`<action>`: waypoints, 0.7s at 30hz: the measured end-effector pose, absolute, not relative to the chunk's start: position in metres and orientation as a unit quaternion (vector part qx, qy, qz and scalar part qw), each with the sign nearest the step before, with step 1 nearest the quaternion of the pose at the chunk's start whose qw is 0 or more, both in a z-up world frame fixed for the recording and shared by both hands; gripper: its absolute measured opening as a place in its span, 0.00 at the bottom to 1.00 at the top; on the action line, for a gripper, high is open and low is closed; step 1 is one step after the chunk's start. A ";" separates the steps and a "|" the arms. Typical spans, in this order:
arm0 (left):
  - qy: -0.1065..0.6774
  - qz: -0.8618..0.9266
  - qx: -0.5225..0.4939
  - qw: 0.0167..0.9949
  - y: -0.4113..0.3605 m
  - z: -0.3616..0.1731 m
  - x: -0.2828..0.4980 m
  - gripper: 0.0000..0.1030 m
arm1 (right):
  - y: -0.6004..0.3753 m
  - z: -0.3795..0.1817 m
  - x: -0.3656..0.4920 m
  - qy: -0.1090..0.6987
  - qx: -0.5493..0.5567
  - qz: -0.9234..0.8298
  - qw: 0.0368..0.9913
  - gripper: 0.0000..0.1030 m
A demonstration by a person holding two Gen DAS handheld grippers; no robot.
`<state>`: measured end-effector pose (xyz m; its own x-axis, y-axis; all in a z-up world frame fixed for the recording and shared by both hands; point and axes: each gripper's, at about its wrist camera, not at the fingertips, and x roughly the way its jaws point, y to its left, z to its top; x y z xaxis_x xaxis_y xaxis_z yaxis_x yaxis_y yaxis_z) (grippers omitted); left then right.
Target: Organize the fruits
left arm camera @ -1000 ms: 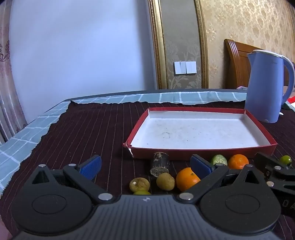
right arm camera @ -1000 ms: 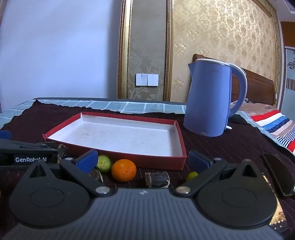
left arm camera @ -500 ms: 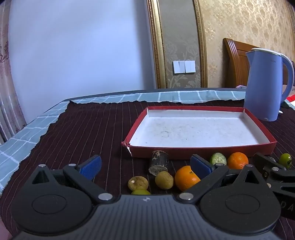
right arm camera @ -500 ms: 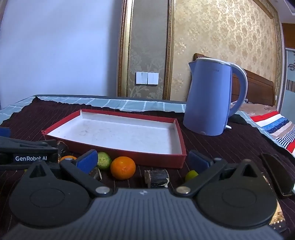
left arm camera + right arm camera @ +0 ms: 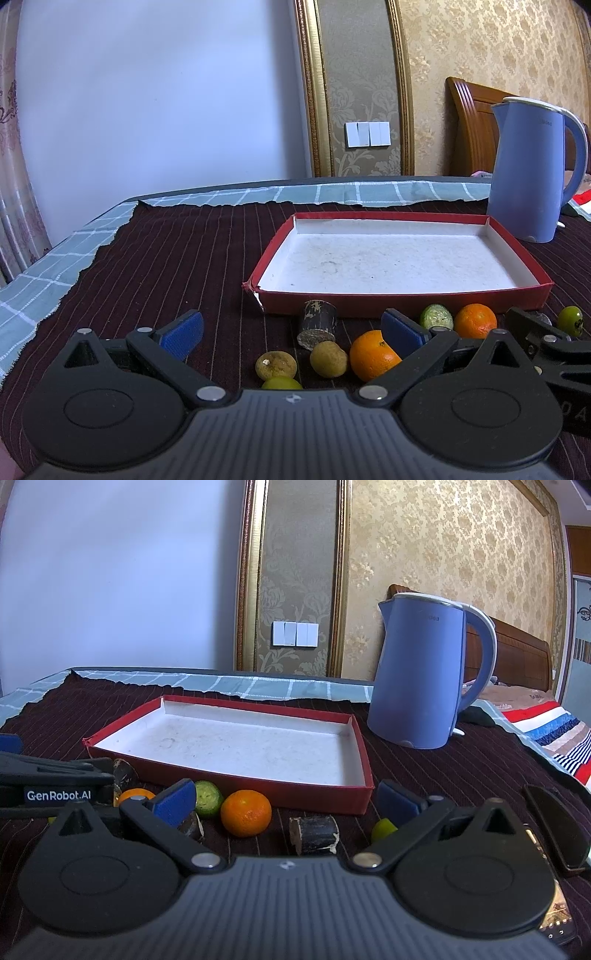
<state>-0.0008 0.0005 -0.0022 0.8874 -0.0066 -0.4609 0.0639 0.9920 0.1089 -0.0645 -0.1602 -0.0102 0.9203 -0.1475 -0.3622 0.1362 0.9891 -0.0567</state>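
A red tray (image 5: 402, 302) with a white floor lies on the dark cloth; its near wall shows again in the right wrist view (image 5: 321, 794). Fruit sits in a row before it. My left gripper (image 5: 293, 330) is open low over two brown-yellow fruits (image 5: 276, 364) (image 5: 328, 359), an orange (image 5: 373, 355) and a dark stub (image 5: 318, 323). My right gripper (image 5: 284, 797) is open over another orange (image 5: 246, 812), a cut green fruit (image 5: 208, 798), a dark chunk (image 5: 314, 829) and a small lime (image 5: 382, 829).
A blue kettle (image 5: 424, 672) stands right of the tray. A phone (image 5: 554, 919) and a dark case (image 5: 556, 827) lie at the right. The left gripper's arm (image 5: 55, 781) reaches in from the left. Striped bedding (image 5: 550, 731) lies beyond the table edge.
Both grippers have backed off and risen slightly, so the tray and fruit sit a little farther ahead. Nothing was picked up; both stay open.
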 end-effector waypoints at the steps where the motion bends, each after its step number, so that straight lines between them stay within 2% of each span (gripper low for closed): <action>1: 0.237 -0.018 0.061 0.970 0.001 -0.002 -0.001 1.00 | -0.160 -0.010 -0.064 0.186 -0.015 -0.072 0.980 1.00; 21: 0.244 -0.020 0.062 0.968 0.001 -0.007 0.001 1.00 | -0.165 -0.014 -0.063 0.190 -0.011 -0.069 0.979 1.00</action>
